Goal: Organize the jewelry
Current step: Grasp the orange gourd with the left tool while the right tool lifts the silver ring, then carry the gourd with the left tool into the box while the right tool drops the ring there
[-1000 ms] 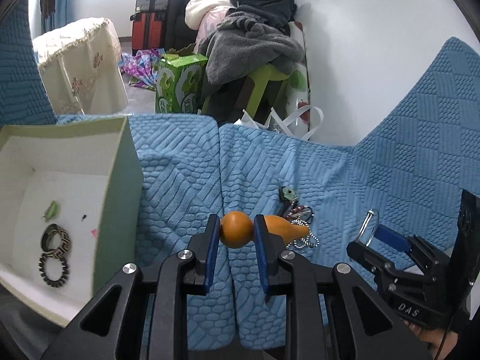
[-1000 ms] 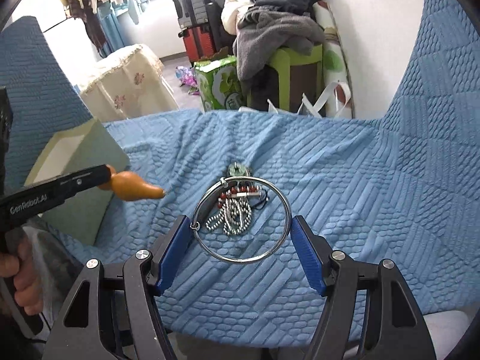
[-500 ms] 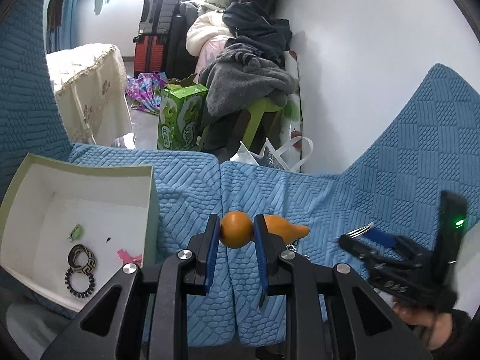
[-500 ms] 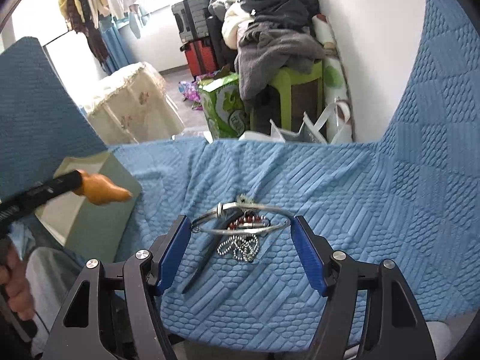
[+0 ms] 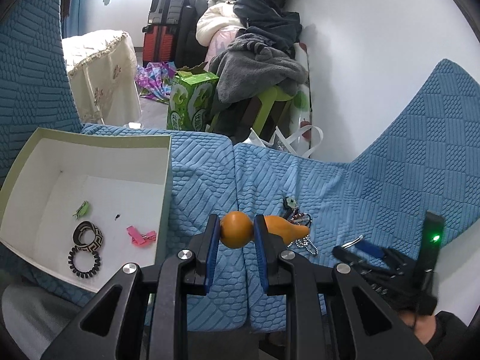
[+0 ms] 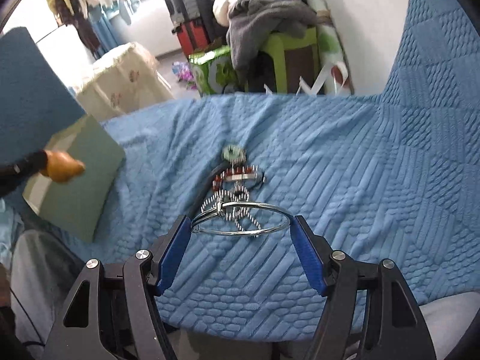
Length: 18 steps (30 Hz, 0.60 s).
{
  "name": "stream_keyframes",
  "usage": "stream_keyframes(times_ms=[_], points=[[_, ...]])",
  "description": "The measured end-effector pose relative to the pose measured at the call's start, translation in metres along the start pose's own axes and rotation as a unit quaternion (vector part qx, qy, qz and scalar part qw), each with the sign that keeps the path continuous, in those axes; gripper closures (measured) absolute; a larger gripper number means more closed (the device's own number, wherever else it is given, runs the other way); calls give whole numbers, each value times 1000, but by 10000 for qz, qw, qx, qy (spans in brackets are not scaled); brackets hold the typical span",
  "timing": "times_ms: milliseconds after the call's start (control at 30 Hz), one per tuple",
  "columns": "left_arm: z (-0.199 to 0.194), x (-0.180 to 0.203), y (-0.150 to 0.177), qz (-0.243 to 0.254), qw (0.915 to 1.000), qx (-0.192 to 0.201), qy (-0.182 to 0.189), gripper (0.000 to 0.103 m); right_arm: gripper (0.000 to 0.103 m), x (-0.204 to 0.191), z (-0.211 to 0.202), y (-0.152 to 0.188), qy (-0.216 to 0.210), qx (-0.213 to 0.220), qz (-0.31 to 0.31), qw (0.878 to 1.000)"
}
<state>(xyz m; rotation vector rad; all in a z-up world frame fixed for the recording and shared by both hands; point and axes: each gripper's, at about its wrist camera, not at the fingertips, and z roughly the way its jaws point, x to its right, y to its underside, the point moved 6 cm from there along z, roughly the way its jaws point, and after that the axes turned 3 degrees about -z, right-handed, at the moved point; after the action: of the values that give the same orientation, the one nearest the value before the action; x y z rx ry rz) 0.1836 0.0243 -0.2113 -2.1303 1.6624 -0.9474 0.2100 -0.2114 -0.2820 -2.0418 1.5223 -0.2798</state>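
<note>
At the far left, an open box [image 5: 163, 177] with pale green walls and a white floor sits on the blue textured sofa cover [image 5: 345, 189]. Inside lie 5 things: a small green clip [image 5: 81, 210], a tiny dark speck [image 5: 117, 216], a pink hair clip [image 5: 141, 236], a patterned black-and-cream bangle [image 5: 88, 236], and a black coil hair tie [image 5: 85, 261] touching the bangle's lower edge.

Just right of the box, the left gripper [image 5: 237, 235] is clenched on an orange gourd pendant [image 5: 237, 230], its blue pads pressing the rounder bulb while the tapered end points right, raised above the cover.

Beyond the gourd, a small heap of jewelry [image 6: 237, 171] rests on the cover: a green ring charm, red beads and a silver ball chain.

Furthest right, the right gripper [image 6: 241, 220] holds a large silver bangle [image 6: 240, 219] across its wide-set fingers, nearly level, above the ball chain.
</note>
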Motion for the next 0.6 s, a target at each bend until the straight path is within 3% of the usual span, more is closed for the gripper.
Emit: stream_keyframes(times_ms=[233,600], points=[[-14,10,-14,125,9999,84,38,81,36,-7,-43,-36,72,275,-18,9996],[-73,7,-76,247,9980,576,112,81,36,-64,-113,-112,-10,945,-146,9954]])
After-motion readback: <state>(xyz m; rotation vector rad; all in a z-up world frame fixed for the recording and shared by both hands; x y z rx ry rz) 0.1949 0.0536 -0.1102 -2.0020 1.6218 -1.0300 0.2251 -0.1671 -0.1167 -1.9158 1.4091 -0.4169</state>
